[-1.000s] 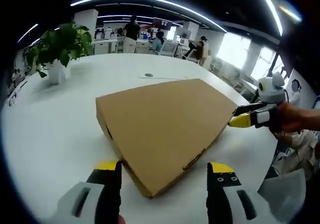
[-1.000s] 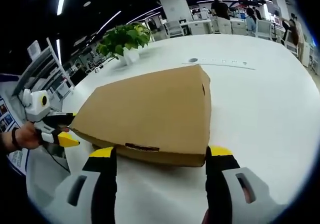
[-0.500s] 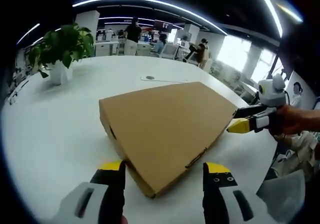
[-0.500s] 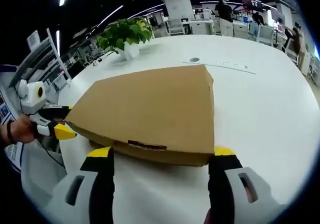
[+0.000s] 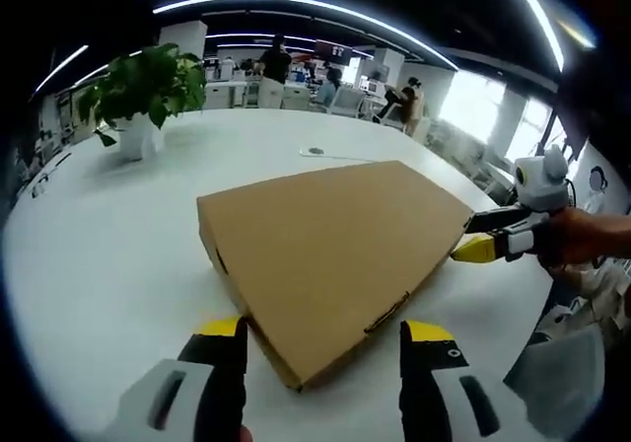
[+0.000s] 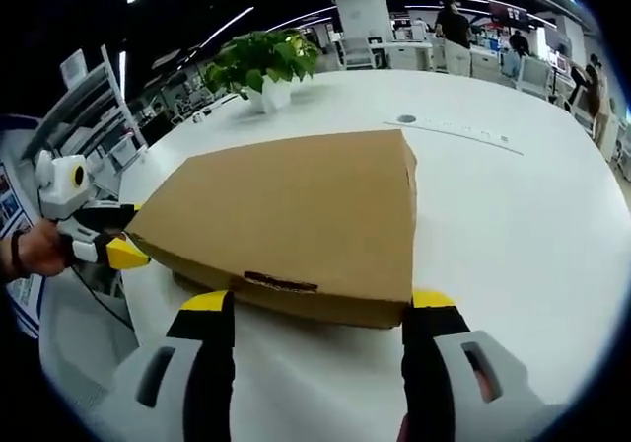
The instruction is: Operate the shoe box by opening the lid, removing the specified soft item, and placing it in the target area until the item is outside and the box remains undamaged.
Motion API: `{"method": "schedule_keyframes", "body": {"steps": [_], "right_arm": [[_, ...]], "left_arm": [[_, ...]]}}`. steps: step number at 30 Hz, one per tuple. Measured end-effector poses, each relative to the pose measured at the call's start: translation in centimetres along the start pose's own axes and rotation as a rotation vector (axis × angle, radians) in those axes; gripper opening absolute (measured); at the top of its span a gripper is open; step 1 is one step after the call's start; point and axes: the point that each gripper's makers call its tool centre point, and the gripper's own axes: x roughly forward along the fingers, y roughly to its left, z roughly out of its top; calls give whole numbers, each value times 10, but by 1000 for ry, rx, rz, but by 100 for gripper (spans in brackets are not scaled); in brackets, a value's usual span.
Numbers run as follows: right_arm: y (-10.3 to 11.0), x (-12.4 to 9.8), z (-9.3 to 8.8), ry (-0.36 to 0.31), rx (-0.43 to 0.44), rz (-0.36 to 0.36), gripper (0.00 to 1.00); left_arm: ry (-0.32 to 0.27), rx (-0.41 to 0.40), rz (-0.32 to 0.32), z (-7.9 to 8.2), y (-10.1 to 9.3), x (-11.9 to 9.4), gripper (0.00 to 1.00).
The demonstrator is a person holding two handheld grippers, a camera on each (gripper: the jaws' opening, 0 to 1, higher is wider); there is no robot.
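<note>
1 closed cardboard box (image 5: 330,255) lies on the white desk (image 5: 108,245), lid down, with bare desk all around it and the widest free stretch toward 12 o'clock. In the left gripper view, the left gripper (image 5: 320,335) hangs released, its 2 jaws straddling the box's near corner at 6 o'clock. The right gripper (image 5: 480,244) sits at the box's 3 o'clock edge; in the right gripper view its jaws (image 6: 318,309) spread wide beside the near edge. 1 potted plant (image 5: 143,92) stands at 11 o'clock.
</note>
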Motion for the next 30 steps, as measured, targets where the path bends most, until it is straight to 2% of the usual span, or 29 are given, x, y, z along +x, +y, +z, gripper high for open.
{"method": "schedule_keyframes", "body": {"steps": [11,27,29,30], "right_arm": [[33,7,-4,1,-18,26,63],[35,7,-4,7,-25,22,61],[37,6,-3,11,-47,12,60],[34,5,0,5,-107,-11,58]], "left_arm": [[7,-4,33,-15,23,-24,60],[-3,-4,37,-17,26,-26,58],[-3,-5,41,-17,27,-26,58],[-5,-8,43,-16,27,-27,59]]}}
